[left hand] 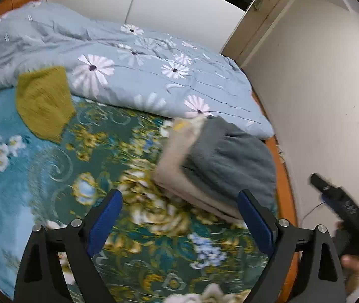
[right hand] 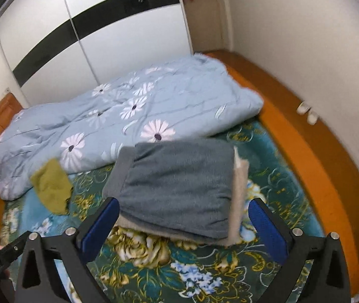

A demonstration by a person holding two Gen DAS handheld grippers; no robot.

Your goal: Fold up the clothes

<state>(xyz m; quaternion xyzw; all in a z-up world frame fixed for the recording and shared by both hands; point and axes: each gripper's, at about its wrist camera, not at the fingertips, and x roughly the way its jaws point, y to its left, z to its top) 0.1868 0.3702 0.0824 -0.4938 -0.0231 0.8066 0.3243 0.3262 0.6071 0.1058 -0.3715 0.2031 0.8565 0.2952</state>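
Observation:
A folded grey garment point(right hand: 177, 189) lies on top of a folded beige garment point(right hand: 238, 202) on the floral bedspread point(right hand: 204, 265). The same pile shows in the left wrist view, with the grey garment point(left hand: 227, 161) over the beige one point(left hand: 177, 166). An olive-green knit garment point(left hand: 44, 101) lies to the left, partly on the quilt, and also shows in the right wrist view point(right hand: 52, 186). My left gripper point(left hand: 179, 217) is open and empty, above the bedspread just short of the pile. My right gripper point(right hand: 183, 223) is open and empty, its fingers straddling the near edge of the pile from above.
A light-blue daisy quilt point(left hand: 141, 70) is bunched along the far side of the bed. The orange wooden bed frame point(right hand: 305, 136) runs along the right, against a white wall. White wardrobe doors point(right hand: 116, 38) stand behind the bed.

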